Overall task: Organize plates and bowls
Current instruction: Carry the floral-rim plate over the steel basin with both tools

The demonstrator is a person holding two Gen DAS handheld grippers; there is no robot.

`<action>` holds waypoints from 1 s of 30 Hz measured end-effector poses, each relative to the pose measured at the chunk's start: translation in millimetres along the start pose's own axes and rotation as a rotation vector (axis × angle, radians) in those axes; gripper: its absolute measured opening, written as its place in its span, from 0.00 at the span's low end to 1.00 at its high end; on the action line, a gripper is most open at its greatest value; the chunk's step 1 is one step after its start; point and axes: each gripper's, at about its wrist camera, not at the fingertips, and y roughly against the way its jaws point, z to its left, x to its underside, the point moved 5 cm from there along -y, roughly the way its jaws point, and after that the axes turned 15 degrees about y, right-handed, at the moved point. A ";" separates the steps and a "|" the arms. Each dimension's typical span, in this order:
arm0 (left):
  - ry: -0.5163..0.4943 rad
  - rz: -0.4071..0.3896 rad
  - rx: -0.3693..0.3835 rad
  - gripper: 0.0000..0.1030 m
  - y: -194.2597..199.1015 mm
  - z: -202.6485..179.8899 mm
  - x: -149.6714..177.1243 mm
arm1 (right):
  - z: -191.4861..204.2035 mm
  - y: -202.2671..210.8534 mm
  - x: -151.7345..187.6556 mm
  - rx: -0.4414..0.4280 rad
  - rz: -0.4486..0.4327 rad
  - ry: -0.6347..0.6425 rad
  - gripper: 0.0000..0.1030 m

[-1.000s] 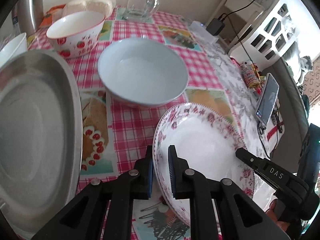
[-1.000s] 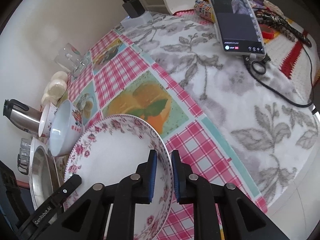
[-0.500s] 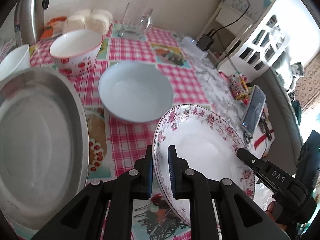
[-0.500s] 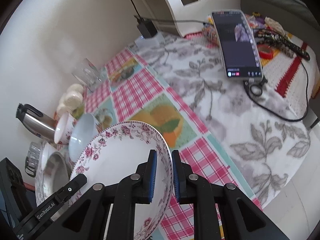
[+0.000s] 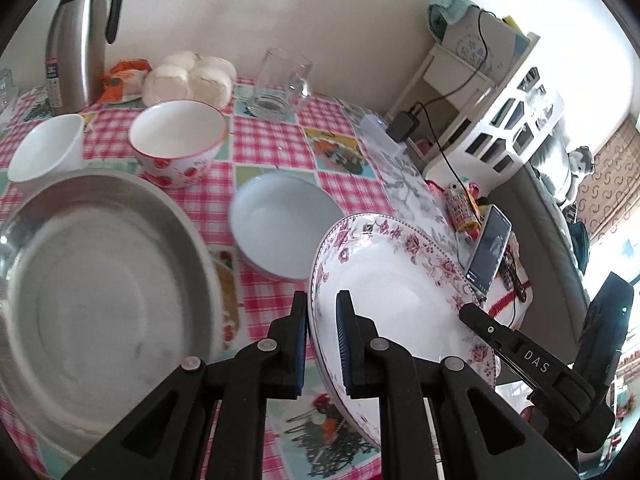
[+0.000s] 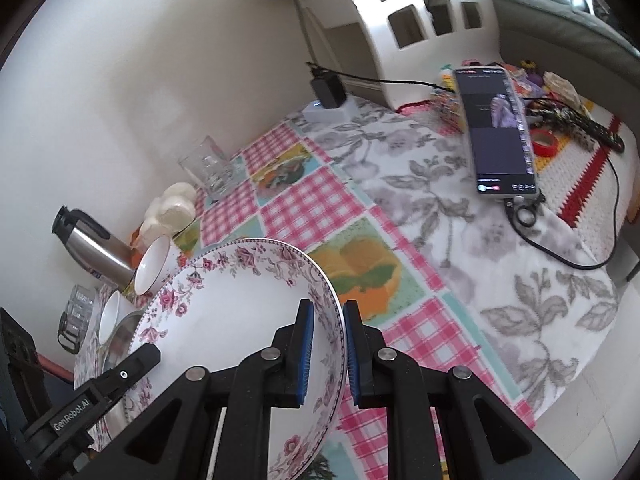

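Observation:
Both grippers hold one floral-rimmed deep plate [image 5: 392, 280] in the air above the table. My left gripper [image 5: 322, 316] is shut on its near left rim. My right gripper [image 6: 324, 328] is shut on the opposite rim of the plate [image 6: 224, 320]. Below and left lies a large steel plate [image 5: 108, 280]. A pale blue bowl [image 5: 284, 224] sits just beyond the floral plate. Farther back stand a strawberry-print bowl [image 5: 180, 140] and a white bowl [image 5: 44, 152].
A steel thermos jug [image 5: 76, 36], white buns [image 5: 188, 76] and a glass mug [image 5: 280, 84] line the wall. A phone [image 6: 496, 132] with cable, a charger [image 6: 328, 92] and clutter lie on the floral cloth at right. A white shelf unit [image 5: 500, 112] stands beyond.
Both grippers have lifted the floral plate higher off the table; the bowls and steel plate now look smaller and lower, and the thermos has come into view.

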 end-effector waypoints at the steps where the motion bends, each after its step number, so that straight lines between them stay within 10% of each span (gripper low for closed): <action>1: 0.003 -0.007 -0.002 0.14 3.9 4.4 -2.8 | 5.7 -0.6 -0.9 -0.005 0.000 0.006 0.16; 30: 0.226 -0.097 -0.102 0.14 70.2 165.3 -60.4 | 187.6 -55.0 16.2 -0.099 0.118 0.224 0.16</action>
